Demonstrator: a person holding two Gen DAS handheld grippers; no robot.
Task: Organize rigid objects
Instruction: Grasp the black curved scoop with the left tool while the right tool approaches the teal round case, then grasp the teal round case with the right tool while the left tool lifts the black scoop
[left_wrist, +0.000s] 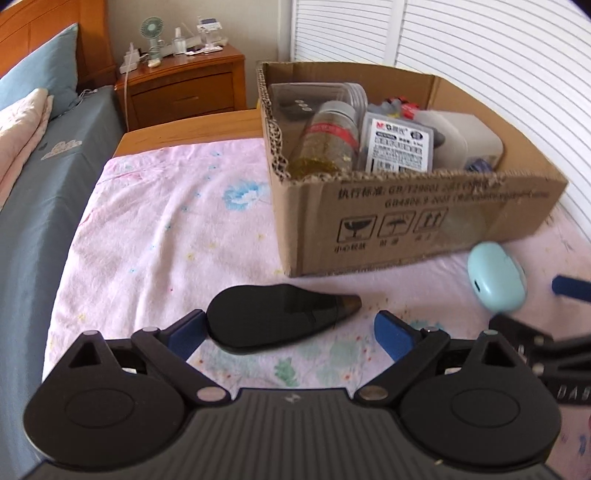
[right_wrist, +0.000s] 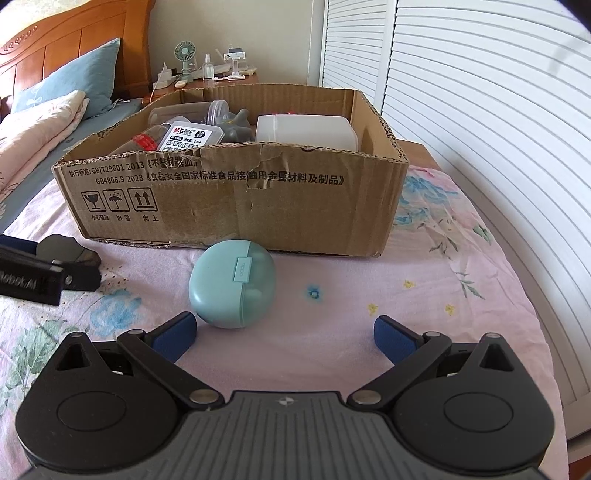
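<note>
A black teardrop-shaped object (left_wrist: 275, 317) lies on the pink floral sheet, just ahead of my left gripper (left_wrist: 291, 332), which is open with its left pad near the object's wide end. It also shows in the right wrist view (right_wrist: 68, 251). A mint earbuds case (right_wrist: 231, 283) lies in front of the cardboard box (right_wrist: 295, 206), just ahead of my open right gripper (right_wrist: 284, 334), toward its left pad. The case also shows in the left wrist view (left_wrist: 496, 275). The box (left_wrist: 406, 221) holds a jar (left_wrist: 328, 144), a grey refill case (left_wrist: 399, 146) and a white container (right_wrist: 306, 131).
A wooden nightstand (left_wrist: 184, 85) with a small fan and bottles stands behind the box. Blue pillow (left_wrist: 40, 70) and folded quilt lie at the left. White louvered doors (right_wrist: 480, 110) run along the right. The sheet's edge drops off at the right.
</note>
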